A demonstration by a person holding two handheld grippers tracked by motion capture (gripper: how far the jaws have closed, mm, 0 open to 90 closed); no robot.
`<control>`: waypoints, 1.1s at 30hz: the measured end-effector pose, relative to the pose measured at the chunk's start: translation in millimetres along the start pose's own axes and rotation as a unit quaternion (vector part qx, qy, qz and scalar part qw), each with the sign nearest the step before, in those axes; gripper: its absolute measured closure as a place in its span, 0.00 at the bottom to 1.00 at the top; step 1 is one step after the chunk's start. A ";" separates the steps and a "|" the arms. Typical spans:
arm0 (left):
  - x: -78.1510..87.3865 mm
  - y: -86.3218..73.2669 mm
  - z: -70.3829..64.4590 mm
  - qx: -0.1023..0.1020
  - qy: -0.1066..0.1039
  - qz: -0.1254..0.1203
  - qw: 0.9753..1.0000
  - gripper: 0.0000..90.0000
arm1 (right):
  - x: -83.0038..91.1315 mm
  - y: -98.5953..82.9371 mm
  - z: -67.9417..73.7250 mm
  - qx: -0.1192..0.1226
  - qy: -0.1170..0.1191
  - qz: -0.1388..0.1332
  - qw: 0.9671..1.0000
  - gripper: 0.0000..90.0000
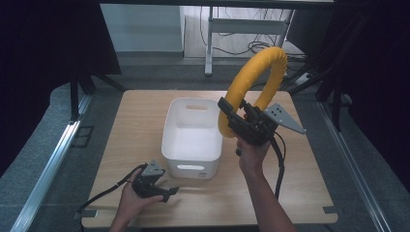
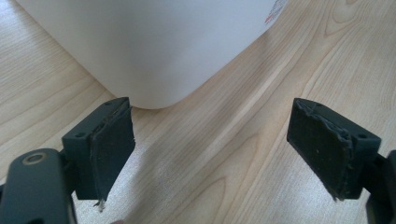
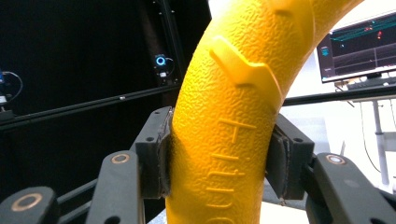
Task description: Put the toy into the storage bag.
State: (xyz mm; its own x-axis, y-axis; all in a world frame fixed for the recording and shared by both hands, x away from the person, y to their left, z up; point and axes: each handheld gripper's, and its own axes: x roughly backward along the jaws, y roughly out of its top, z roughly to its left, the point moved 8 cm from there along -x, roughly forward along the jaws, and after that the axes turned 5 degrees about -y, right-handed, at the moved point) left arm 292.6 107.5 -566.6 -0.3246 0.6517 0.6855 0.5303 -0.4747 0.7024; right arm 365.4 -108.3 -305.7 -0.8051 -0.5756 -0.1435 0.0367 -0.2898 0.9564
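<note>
My right gripper (image 1: 231,115) clamps the yellow ring (image 1: 256,77), held upright right of the white bin (image 1: 191,130); my left gripper (image 1: 167,192) rests wide open, empty, near the bin's front. The ring's lower arc is hidden.

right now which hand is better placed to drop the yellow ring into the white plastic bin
Right. The right gripper already clamps the textured yellow ring beside the white plastic bin, while the left gripper rests open and empty on the wooden table.

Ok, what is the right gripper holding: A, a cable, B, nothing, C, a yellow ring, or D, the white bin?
C: the right gripper has its jaws clamped on both sides of the yellow ring, held up beside the white bin.
</note>
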 end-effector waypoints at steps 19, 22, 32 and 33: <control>0.8 0.0 0.0 -0.001 0.000 0.000 1.000 0.17 | -19.0 6.2 25.7 0.006 0.026 0.006 1.000 0.53; 0.7 -0.1 -0.1 -0.001 0.000 0.000 1.000 0.17 | -21.9 5.3 29.3 0.007 0.031 0.011 0.999 0.53; 0.7 -0.1 -0.3 -0.002 -0.002 0.000 1.000 0.17 | -29.7 1.7 37.8 0.009 0.040 0.016 0.999 0.53; 0.6 0.0 -0.3 -0.002 -0.002 0.000 1.000 0.17 | -30.5 1.4 38.6 0.010 0.042 0.017 0.999 0.53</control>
State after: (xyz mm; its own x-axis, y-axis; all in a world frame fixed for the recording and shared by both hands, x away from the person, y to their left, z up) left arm 292.2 107.7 -566.2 -0.3221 0.6538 0.6847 0.5279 -0.4764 0.7032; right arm 367.2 -61.7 -290.2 -0.7515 -0.6467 -0.1309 0.0510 -0.2547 0.9657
